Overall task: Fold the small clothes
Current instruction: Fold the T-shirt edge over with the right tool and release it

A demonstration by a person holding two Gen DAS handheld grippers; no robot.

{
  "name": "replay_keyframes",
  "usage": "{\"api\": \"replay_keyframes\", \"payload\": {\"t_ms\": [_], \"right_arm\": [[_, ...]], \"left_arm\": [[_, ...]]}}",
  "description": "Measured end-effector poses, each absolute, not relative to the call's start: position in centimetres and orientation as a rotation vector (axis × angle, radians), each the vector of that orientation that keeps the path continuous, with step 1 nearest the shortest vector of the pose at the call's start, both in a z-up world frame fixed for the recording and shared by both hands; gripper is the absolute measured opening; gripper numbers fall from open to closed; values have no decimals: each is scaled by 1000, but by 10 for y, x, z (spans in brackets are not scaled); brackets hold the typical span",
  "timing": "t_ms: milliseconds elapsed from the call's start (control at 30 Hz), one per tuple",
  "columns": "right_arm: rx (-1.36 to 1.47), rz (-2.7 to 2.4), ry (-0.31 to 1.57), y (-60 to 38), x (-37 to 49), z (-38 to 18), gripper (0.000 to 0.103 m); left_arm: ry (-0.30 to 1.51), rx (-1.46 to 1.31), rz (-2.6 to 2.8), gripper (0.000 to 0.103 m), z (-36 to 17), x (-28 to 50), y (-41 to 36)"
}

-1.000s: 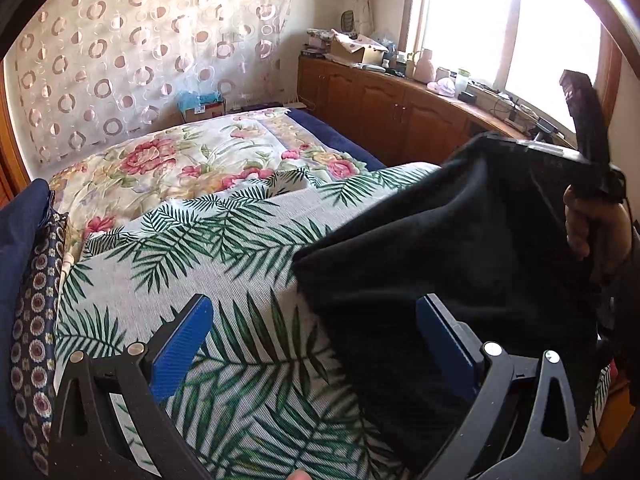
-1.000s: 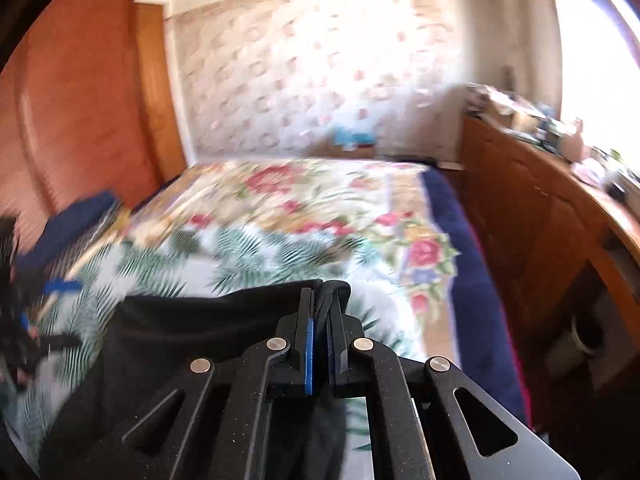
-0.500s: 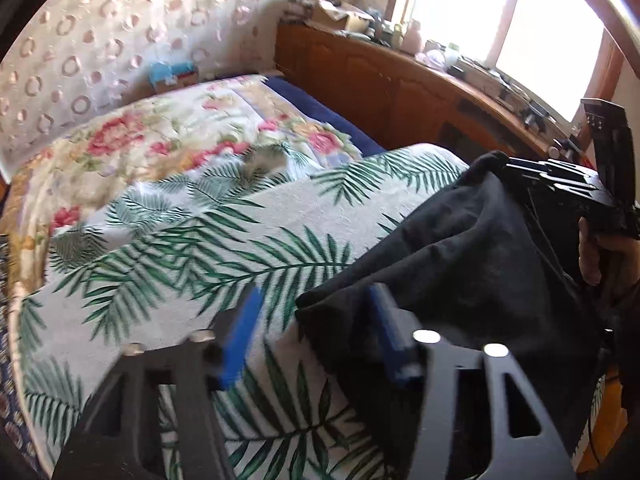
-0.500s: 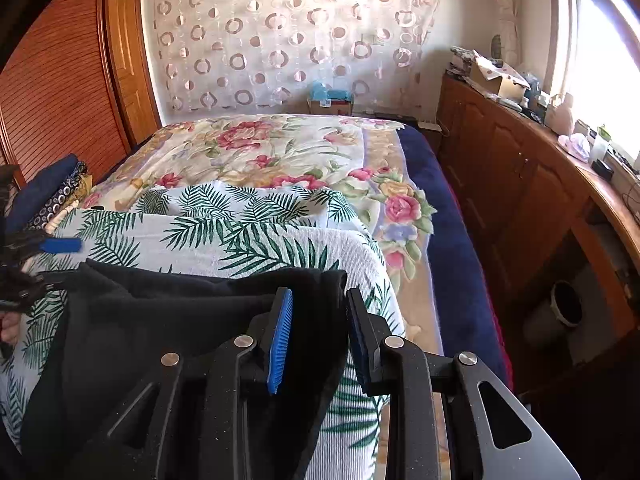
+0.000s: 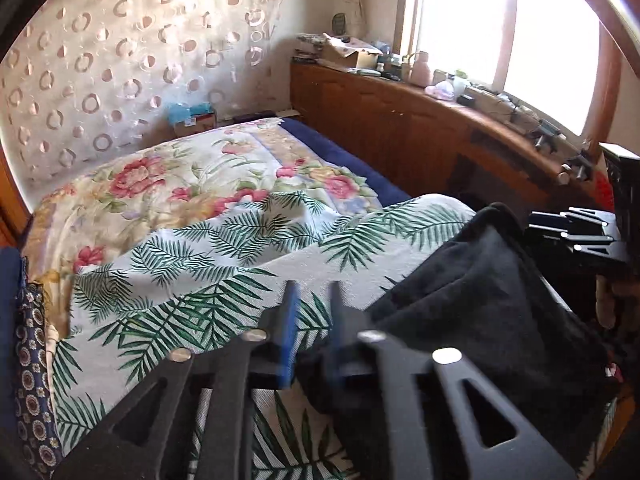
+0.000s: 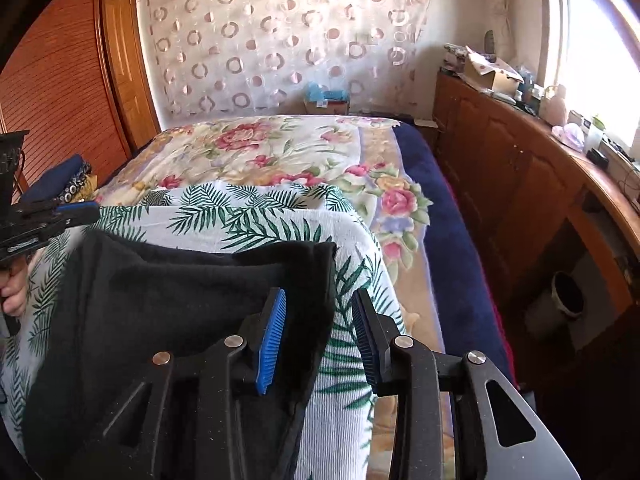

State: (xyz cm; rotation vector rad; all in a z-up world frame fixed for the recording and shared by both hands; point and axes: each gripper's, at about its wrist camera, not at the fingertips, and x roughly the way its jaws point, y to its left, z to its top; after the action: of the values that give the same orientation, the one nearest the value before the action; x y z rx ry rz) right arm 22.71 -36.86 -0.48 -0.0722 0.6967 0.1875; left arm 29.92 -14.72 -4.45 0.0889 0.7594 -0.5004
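A black garment (image 5: 480, 300) (image 6: 180, 292) lies rumpled on the palm-leaf sheet (image 5: 200, 280) (image 6: 260, 216) at the near end of the bed. My right gripper (image 6: 320, 312) straddles the garment's right edge. Its jaws are opening, and the right pad stands clear of the cloth. It also shows in the left wrist view as the right gripper (image 5: 560, 232), past the garment's far corner. My left gripper (image 5: 312, 316) is blurred, its jaws narrow and opening, with sheet showing between the tips. The garment's near corner sits by its right finger. In the right wrist view the left gripper (image 6: 76, 212) is at the garment's left side.
A floral bedspread (image 5: 180, 180) covers the far half of the bed. A wooden cabinet (image 5: 400, 120) with cluttered top runs along the right under the window. Navy patterned cloths (image 5: 24, 340) are piled at the left edge. A bucket (image 6: 568, 292) stands on the floor right of the bed.
The right jaws, shut on the lifted black garment, have parted and the cloth has sunk onto the sheet. The left jaws went from wide to narrow and shifted along the garment's near corner.
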Motion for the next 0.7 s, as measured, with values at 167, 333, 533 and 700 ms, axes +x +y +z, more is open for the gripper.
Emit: {"api": "replay_keyframes", "payload": {"t_ms": [167, 333, 533, 700], "right_arm": [[-122, 191, 689, -365, 193, -5, 50], [-124, 217, 701, -365, 148, -13, 50], [-100, 222, 723, -373, 102, -24, 51], [-92, 211, 783, -380, 84, -43, 51]], "left_arm": [[738, 90, -507, 74, -35, 276, -135], [744, 122, -539, 77, -35, 231, -132], [775, 159, -567, 77, -47, 179, -135], [780, 179, -602, 77, -52, 145, -140]]}}
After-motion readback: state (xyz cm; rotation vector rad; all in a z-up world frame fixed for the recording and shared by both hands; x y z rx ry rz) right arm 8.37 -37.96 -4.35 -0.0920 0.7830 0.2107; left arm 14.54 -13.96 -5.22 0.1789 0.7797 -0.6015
